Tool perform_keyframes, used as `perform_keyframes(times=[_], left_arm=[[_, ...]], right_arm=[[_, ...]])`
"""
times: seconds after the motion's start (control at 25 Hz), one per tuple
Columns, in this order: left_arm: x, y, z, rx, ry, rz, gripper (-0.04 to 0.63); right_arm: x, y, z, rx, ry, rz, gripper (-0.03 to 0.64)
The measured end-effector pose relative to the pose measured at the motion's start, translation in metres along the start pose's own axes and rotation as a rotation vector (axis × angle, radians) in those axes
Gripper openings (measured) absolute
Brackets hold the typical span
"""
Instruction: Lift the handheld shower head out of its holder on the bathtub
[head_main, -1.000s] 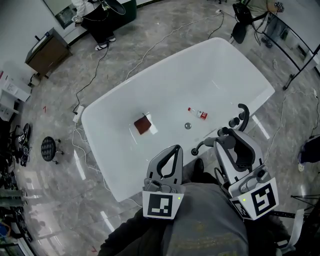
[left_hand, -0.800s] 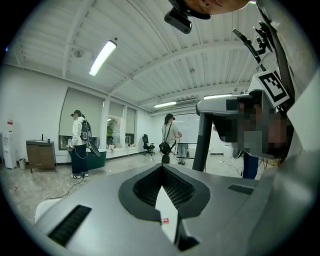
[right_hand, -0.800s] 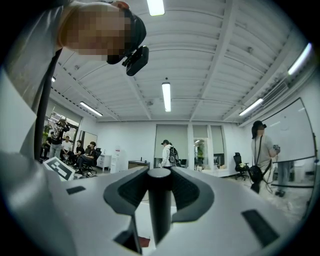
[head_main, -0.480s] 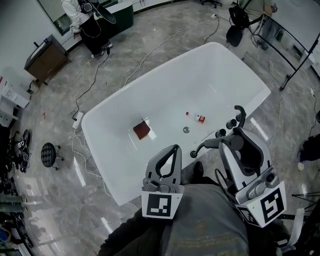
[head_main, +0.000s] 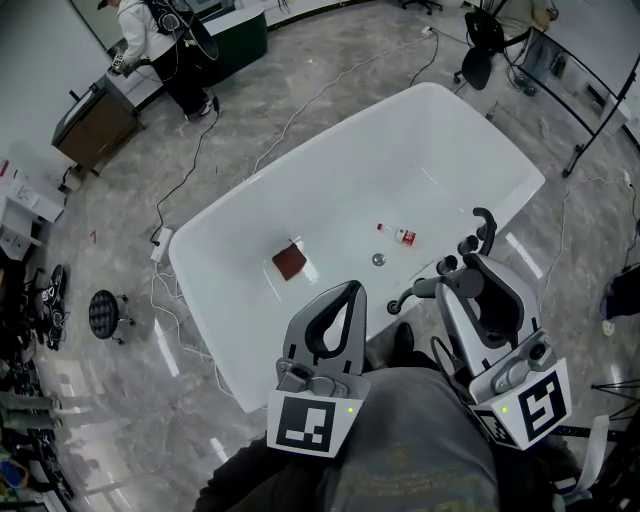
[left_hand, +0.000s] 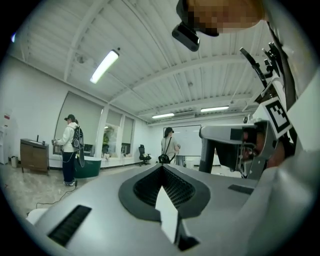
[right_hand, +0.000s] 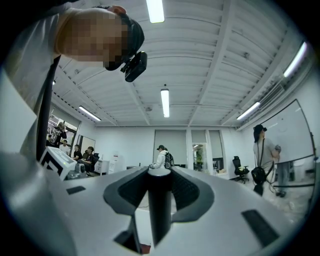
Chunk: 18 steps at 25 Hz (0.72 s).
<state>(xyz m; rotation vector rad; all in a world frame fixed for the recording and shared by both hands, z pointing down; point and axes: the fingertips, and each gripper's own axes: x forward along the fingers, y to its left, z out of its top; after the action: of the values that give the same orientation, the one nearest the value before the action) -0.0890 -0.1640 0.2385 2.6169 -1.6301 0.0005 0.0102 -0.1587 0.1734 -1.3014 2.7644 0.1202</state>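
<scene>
The white bathtub (head_main: 200, 240) lies ahead of me. On its near rim stands the handheld shower head (head_main: 461, 282), a dark upright stick with a pale top (right_hand: 160, 210). My right gripper (head_main: 462, 277) is shut on it near the jaw tips; in the right gripper view (right_hand: 160, 173) the stick fills the middle between the two dark pads. Its lower end and holder are hidden by the jaws. My left gripper (head_main: 350, 291) hangs left of it over the near rim, tips together, holding nothing (left_hand: 162, 168).
A grey faucet spout (head_main: 412, 293), knobs (head_main: 468, 245) and a dark hooked fitting (head_main: 487, 228) crowd the rim around the right gripper. In the tub lie a red-brown pad (head_main: 290, 262), a small bottle (head_main: 401, 235) and the drain (head_main: 378, 260). Cables cross the floor; a person (head_main: 150, 40) stands far left.
The left gripper has risen and looms larger in the head view. The right gripper, still on the shower stick, rose a little early on and has hardly moved since.
</scene>
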Motion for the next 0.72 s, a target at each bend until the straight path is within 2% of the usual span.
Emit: perform_keyframes(times=[0.24, 0.44, 0.72], left_arm=[[0.008, 0.003, 0.023, 0.057, -0.045, -0.012, 0.002], [0.029, 0.015, 0.037, 0.152, -0.069, 0.005, 0.002], [0.048, 0.013, 0.061, 0.164, -0.134, 0.003, 0.002]], right_arm=[[0.000, -0.007, -0.007, -0.002, 0.007, -0.017, 0.143], [0.021, -0.018, -0.015, 0.018, 0.026, 0.011, 0.143], [0.048, -0.022, -0.012, 0.010, 0.022, 0.049, 0.143]])
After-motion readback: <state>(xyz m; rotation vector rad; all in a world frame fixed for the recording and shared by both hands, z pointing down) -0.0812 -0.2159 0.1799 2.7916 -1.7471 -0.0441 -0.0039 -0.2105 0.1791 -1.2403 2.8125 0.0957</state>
